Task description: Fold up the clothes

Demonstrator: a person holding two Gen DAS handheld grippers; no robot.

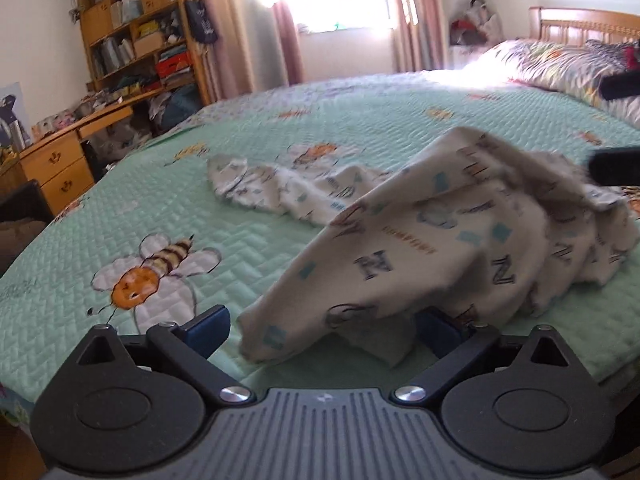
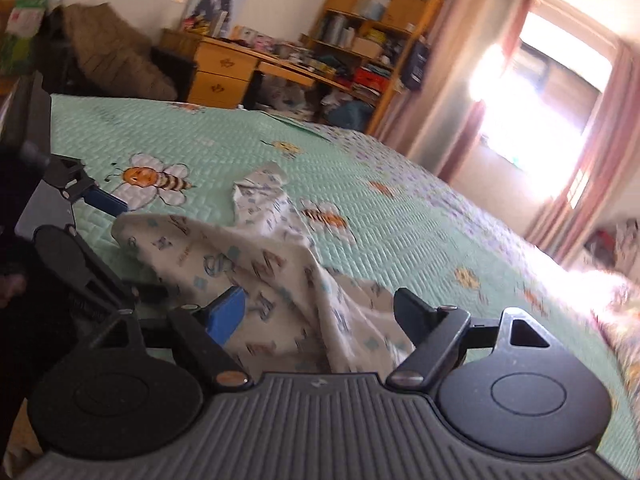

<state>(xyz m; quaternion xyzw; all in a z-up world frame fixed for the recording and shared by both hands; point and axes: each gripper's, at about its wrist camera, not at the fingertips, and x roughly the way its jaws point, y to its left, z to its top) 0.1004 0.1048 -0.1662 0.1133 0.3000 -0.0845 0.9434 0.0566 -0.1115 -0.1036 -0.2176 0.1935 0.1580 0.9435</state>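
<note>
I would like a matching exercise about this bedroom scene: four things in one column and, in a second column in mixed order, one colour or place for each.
Things:
1. quilted bedspread with bee pictures
2. crumpled cloth garment printed with letters
3. wooden desk with drawers
4. long window curtains

Colours or places:
A. pinkish, hanging beside the bright window
B. white, lying on the bed
C. pale green, covering the bed
D. yellow-brown, standing beyond the bed under the shelves

Right pairs: 1-C, 2-B, 3-D, 4-A
</note>
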